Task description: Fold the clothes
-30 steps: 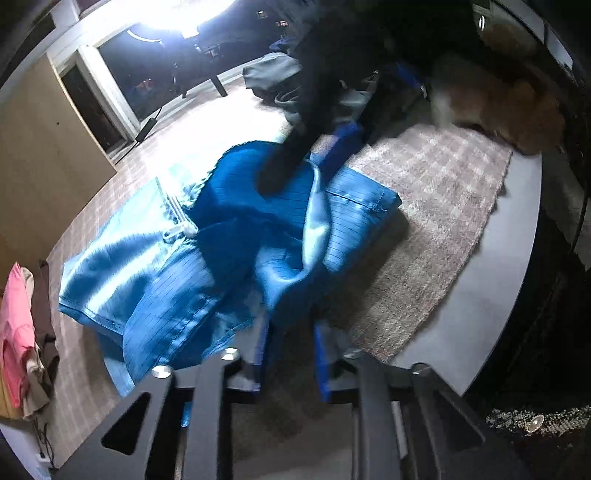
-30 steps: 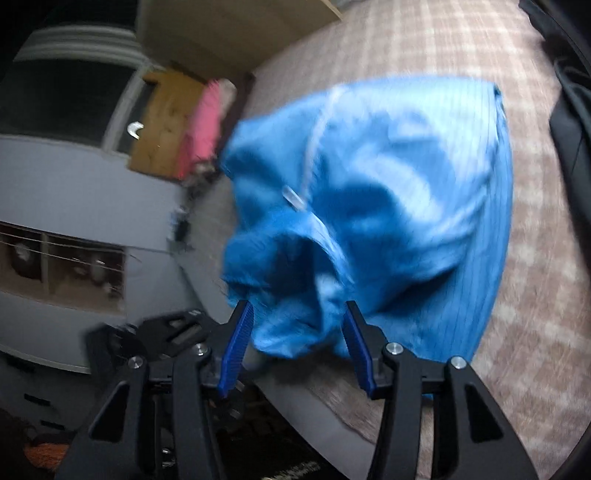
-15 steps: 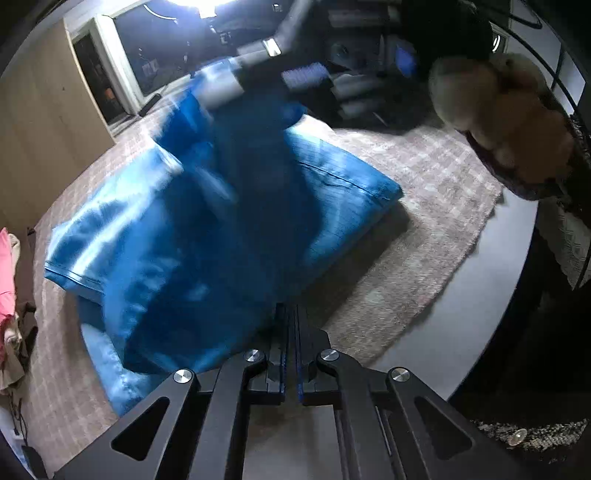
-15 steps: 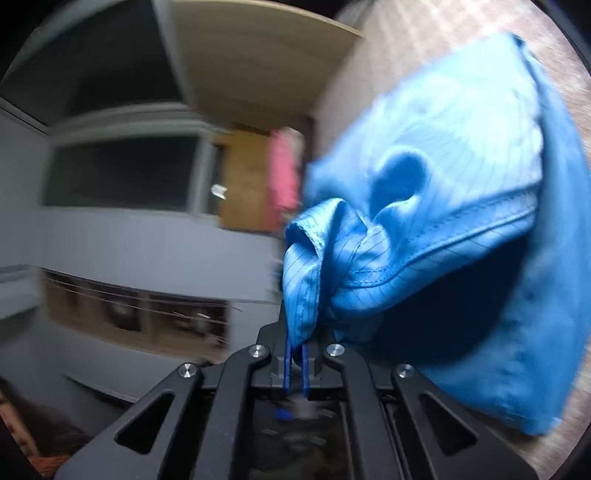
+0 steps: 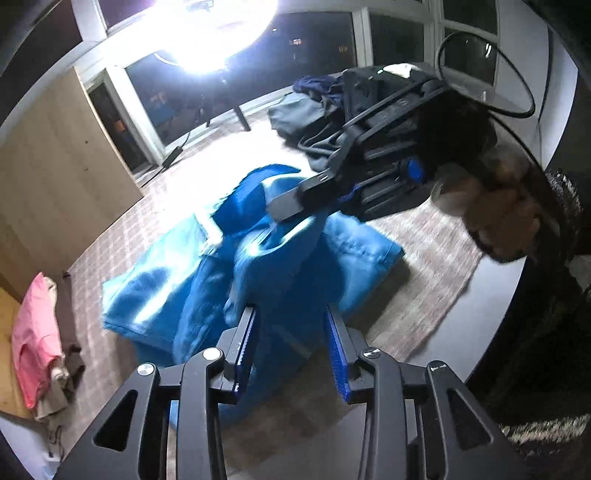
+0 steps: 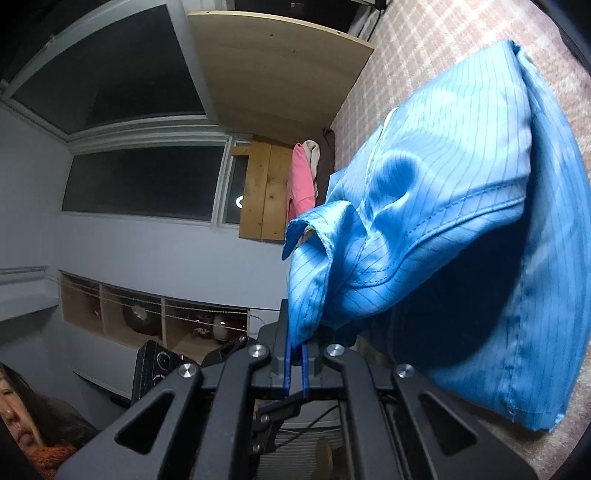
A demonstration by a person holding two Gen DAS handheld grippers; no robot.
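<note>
A shiny blue pinstriped garment (image 5: 177, 295) lies crumpled on a beige checked cloth (image 5: 424, 258) on the table. My right gripper (image 6: 295, 363) is shut on a bunched edge of the garment (image 6: 424, 229) and holds it up off the cloth. In the left wrist view that right gripper (image 5: 291, 203) reaches in from the right, with a hand (image 5: 495, 206) behind it. My left gripper (image 5: 293, 347) hovers over the near side of the garment. Its jaws are opening, with blue fabric showing between the parted blue pads (image 5: 245, 347), which do not press on it.
A heap of dark clothes (image 5: 314, 110) lies at the far end of the cloth. Pink and beige clothes (image 5: 33, 332) are stacked at the left. The grey table edge (image 5: 480, 317) curves along the right. A bright lamp (image 5: 214, 33) glares at the top.
My right gripper closed on a fold of the blue garment and lifted it while turning level. My left gripper closed, then rose with its jaws parting again.
</note>
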